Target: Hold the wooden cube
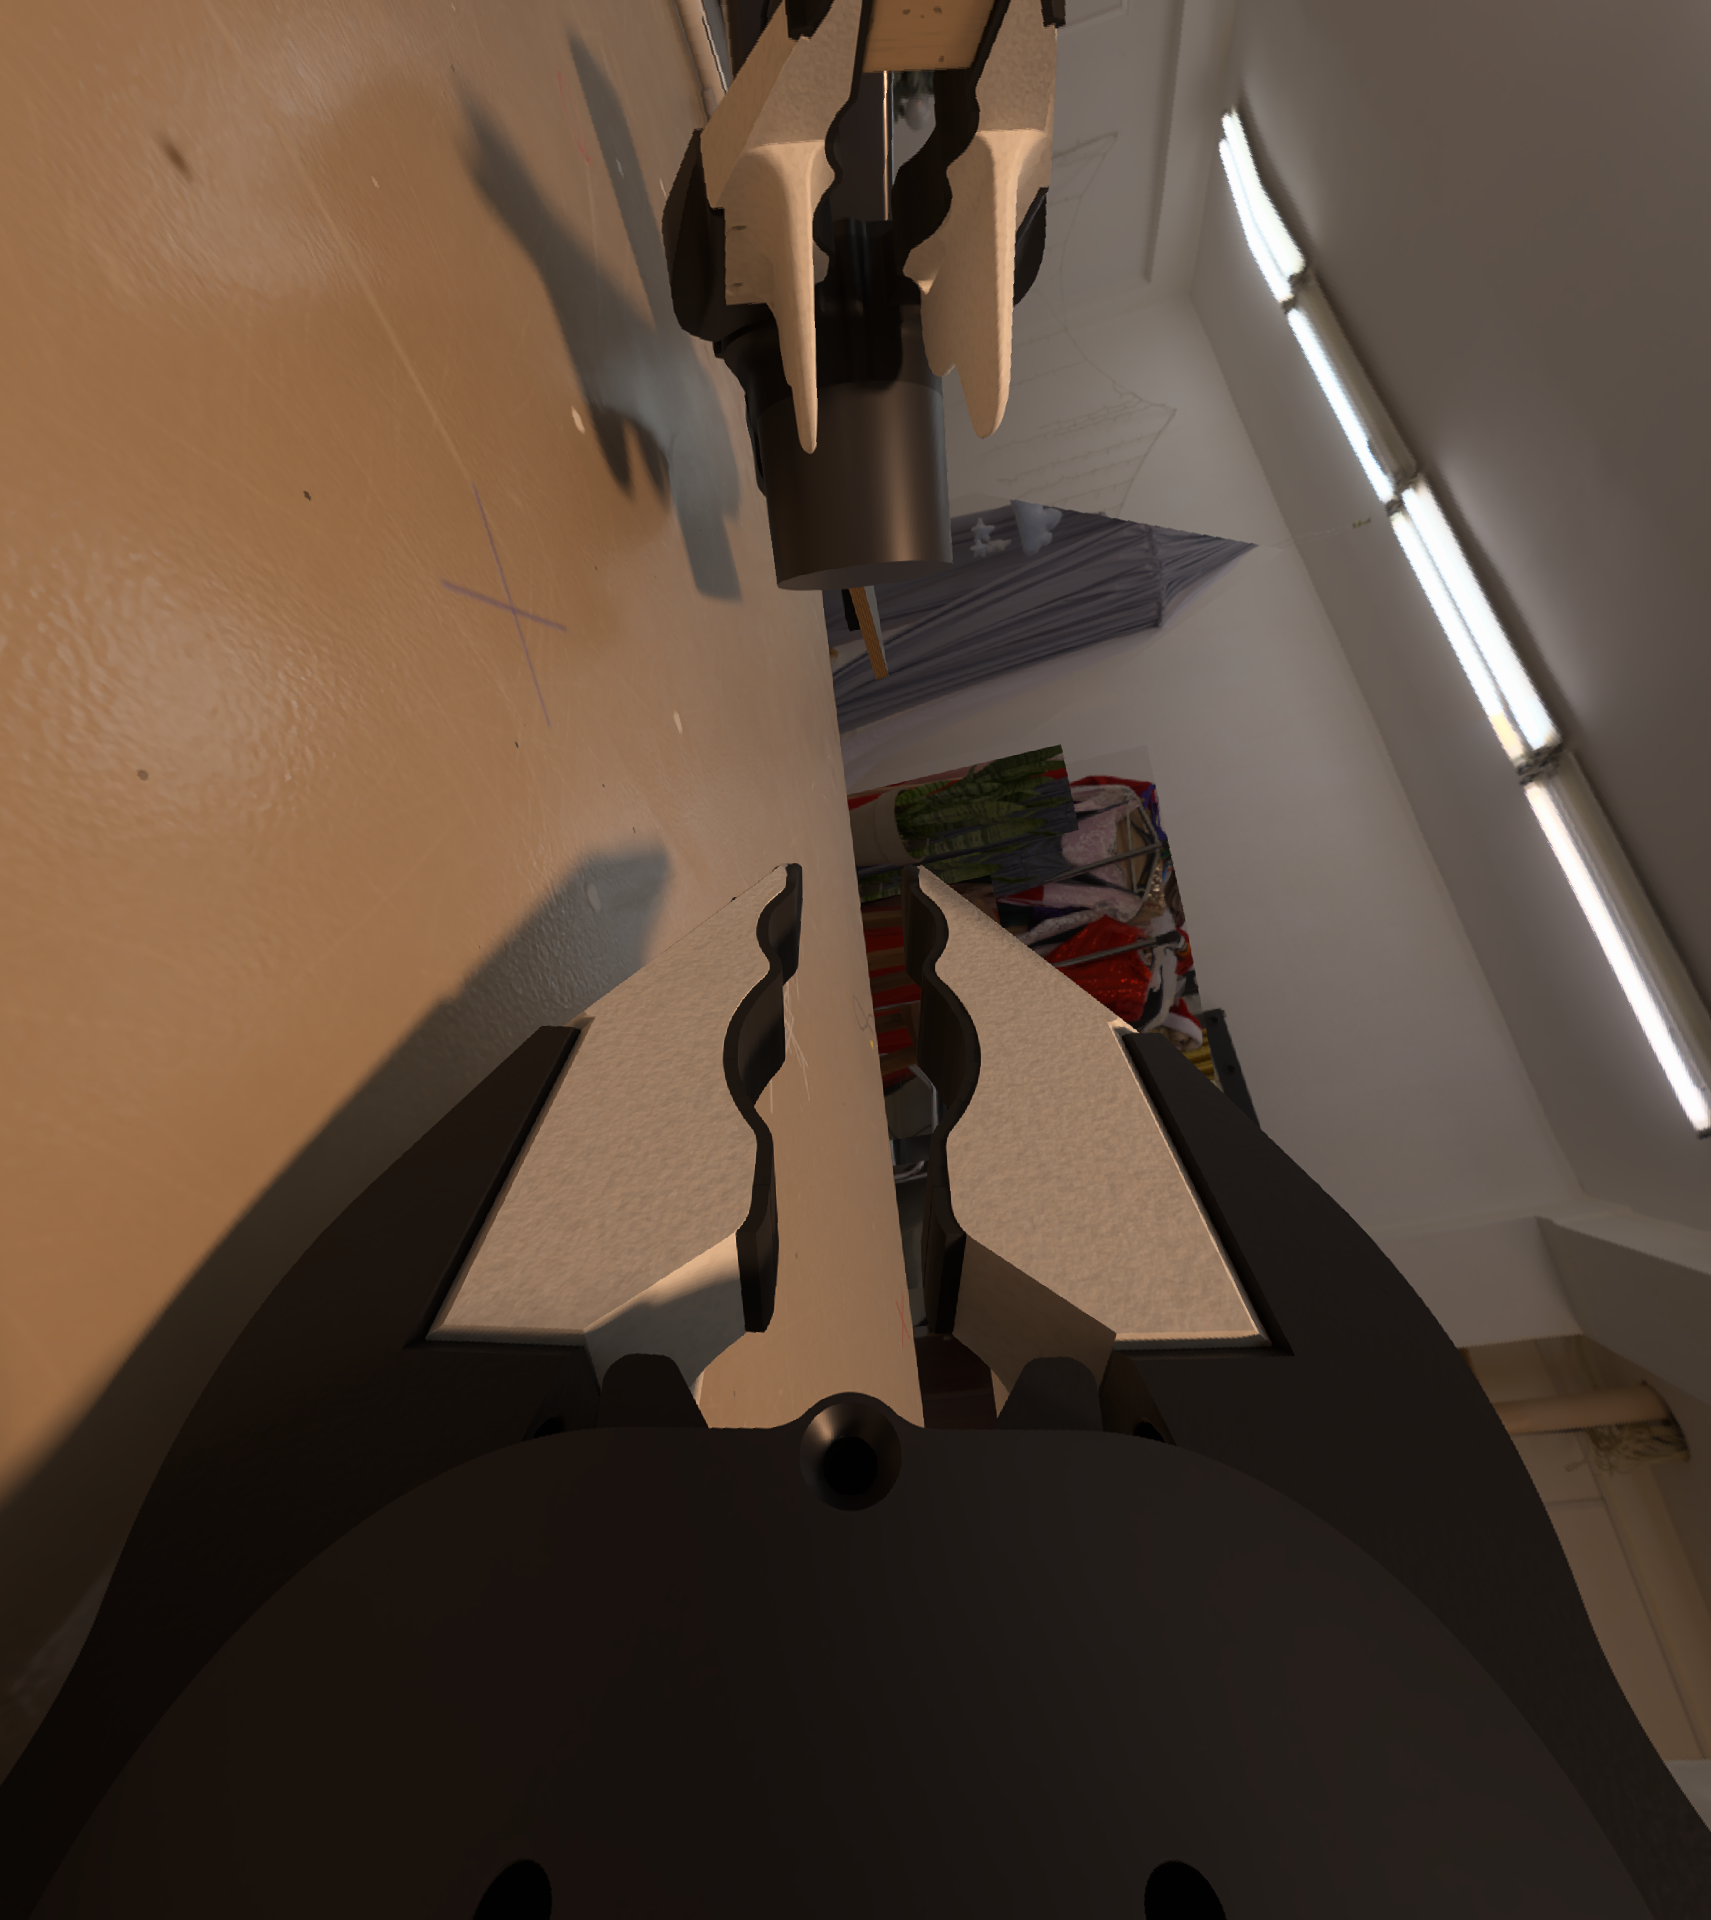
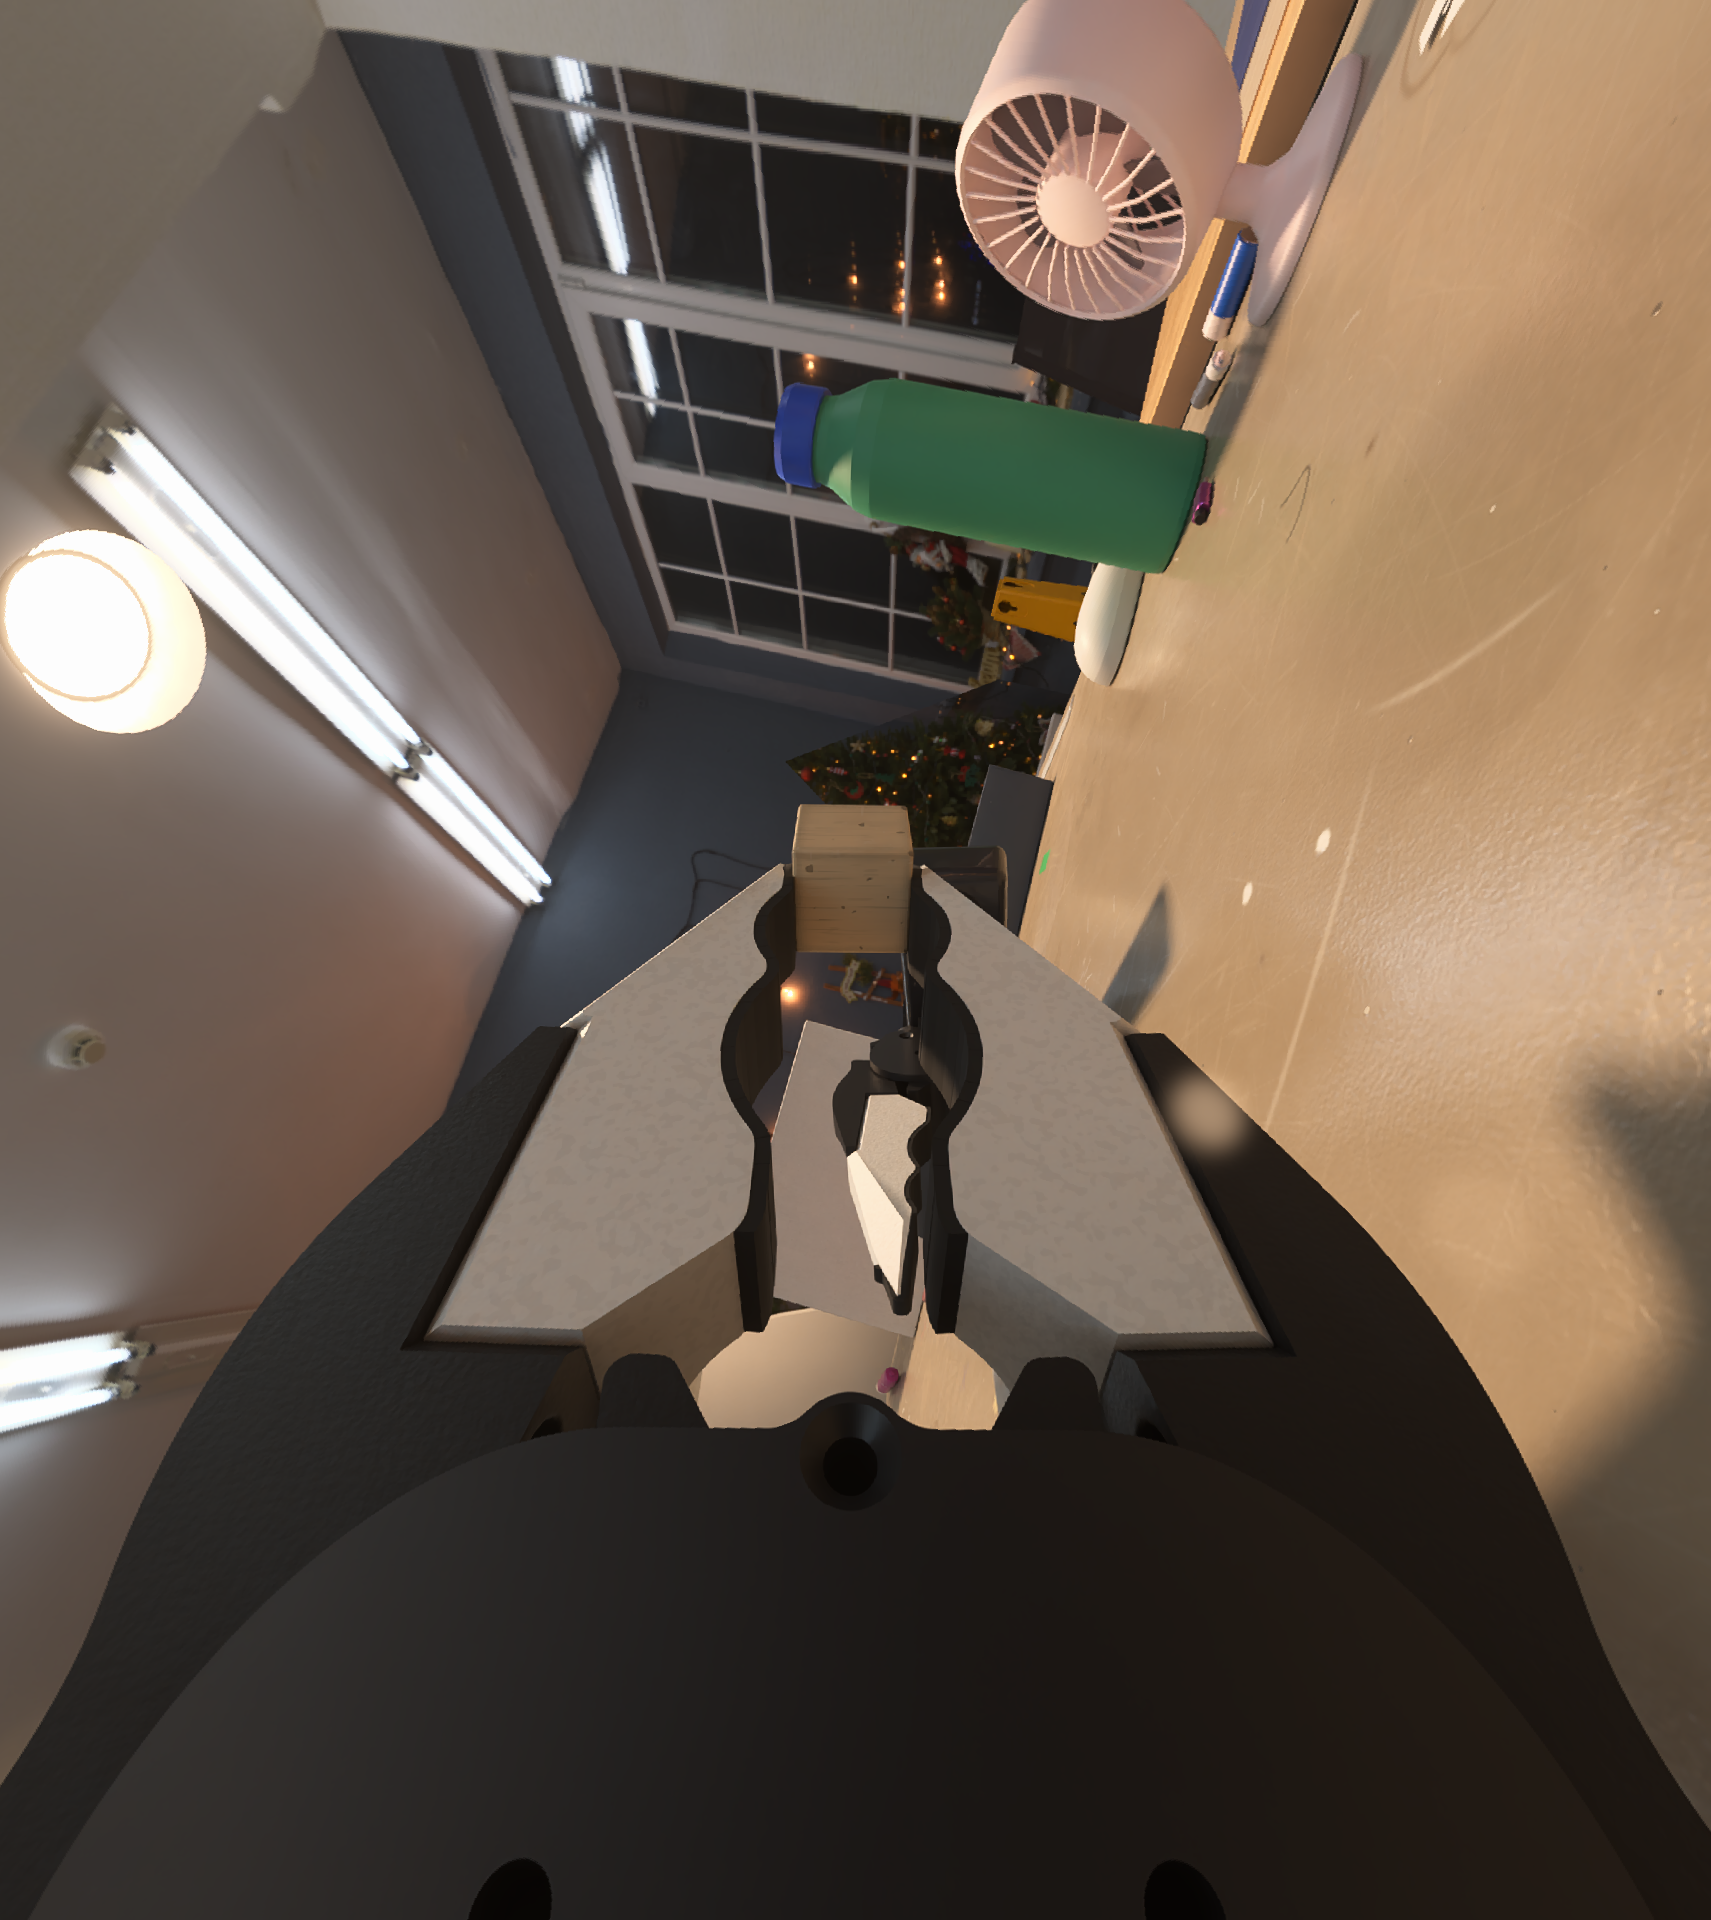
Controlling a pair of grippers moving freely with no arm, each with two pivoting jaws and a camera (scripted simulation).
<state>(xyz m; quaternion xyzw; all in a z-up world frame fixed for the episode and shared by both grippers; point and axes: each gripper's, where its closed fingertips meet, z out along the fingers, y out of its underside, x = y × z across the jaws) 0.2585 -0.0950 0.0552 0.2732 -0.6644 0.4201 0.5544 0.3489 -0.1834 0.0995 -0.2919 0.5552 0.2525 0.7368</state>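
The wooden cube is a small pale block clamped between the tips of my right gripper, held in the air away from the tan table. In the left wrist view the cube shows at the top edge, inside the right gripper. My left gripper stands apart from it, with its jaws parted and nothing between them, close beside the table. It also shows past the right gripper's fingers in the right wrist view.
On the table stand a green bottle with a blue cap, a pink fan, a white rounded object, and blue markers beside a wooden board. A window and a wall lie beyond.
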